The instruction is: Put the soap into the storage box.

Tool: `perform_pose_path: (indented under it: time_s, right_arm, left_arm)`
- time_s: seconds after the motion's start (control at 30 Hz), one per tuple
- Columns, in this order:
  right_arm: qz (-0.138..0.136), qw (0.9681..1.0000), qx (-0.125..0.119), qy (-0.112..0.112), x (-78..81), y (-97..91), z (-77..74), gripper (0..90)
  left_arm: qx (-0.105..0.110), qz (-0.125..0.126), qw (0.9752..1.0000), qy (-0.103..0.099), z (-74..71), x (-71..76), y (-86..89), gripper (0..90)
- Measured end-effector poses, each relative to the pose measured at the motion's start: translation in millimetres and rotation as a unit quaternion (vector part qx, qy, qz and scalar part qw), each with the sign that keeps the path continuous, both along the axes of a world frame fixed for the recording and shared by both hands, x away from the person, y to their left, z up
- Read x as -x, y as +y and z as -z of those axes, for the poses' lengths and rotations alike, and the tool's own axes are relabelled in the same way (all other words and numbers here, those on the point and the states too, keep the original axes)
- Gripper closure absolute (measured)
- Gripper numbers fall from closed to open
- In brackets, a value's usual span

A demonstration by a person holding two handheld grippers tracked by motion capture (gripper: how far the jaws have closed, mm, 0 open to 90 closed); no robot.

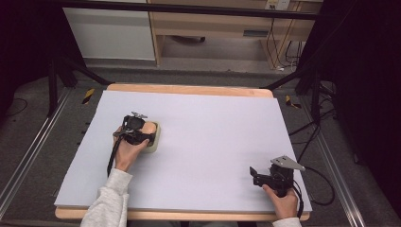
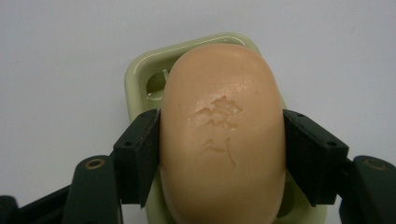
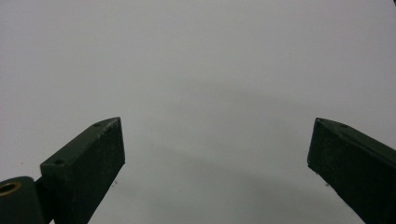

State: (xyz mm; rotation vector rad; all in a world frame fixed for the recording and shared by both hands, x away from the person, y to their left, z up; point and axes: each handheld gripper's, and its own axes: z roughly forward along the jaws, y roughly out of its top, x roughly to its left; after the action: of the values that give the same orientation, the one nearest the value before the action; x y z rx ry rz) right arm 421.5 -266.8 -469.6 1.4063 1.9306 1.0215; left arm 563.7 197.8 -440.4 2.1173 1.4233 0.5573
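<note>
Left gripper (image 2: 222, 154), held in the person's left hand (image 1: 126, 150), clamped across the short width of a smooth, peach-coloured oval bar of soap (image 2: 223, 135); both black jaws press flat against the bar's long flanks, roughly at its middle. The bar sits over a pale green, rounded-rectangular plastic soap dish (image 2: 140, 79) on the left-centre of the table's pale lilac-grey sheet (image 1: 213, 132); whether it rests in the dish or is lifted just clear cannot be told. The dish rim shows beyond the bar's far end and beside the jaws. A stamped emblem marks the bar's upper face. Judged from its look, the bar is solid, moderately heavy for its size and rigid, yet its curved, waxy skin is likely slippery, and hard squeezing could dent it or squirt it out lengthwise; a hold across the widest mid-section, as here, appears the safest. The dish looks light and could shift or ride up with the bar. Right gripper (image 1: 265, 176), in the right hand (image 1: 283, 203) near the table's near right corner, stands with jaws spread wide over bare sheet, holding nothing.
</note>
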Motion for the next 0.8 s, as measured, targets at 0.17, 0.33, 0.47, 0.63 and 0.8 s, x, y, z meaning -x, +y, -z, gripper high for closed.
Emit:
perform_pose_path:
  time_s: [0.17,0.33,0.47,0.63,0.8]
  right_arm:
    - [0.000,1.0000,0.000,0.000,0.0,0.1,0.0,4.3]
    - [0.001,1.0000,-0.003,0.003,0.4,0.4,-0.4,4.3]
    - [0.001,1.0000,-0.003,0.002,0.4,0.3,-0.4,4.3]
    - [0.000,1.0000,-0.004,0.003,0.6,0.6,-0.6,4.4]
    - [0.000,1.0000,-0.003,0.002,0.5,0.3,-0.6,4.3]
  left_arm:
    - [-0.003,-0.001,1.0000,0.003,1.9,-0.2,-1.0,31.9]
    - [-0.004,0.000,1.0000,0.006,2.6,-0.5,-0.9,31.8]
    - [-0.005,0.000,1.0000,0.006,2.6,-0.3,-1.0,31.8]
    - [-0.003,0.000,1.0000,0.004,3.0,-0.1,-0.8,31.7]
    - [-0.005,-0.001,1.0000,0.001,3.3,0.4,-1.6,31.5]
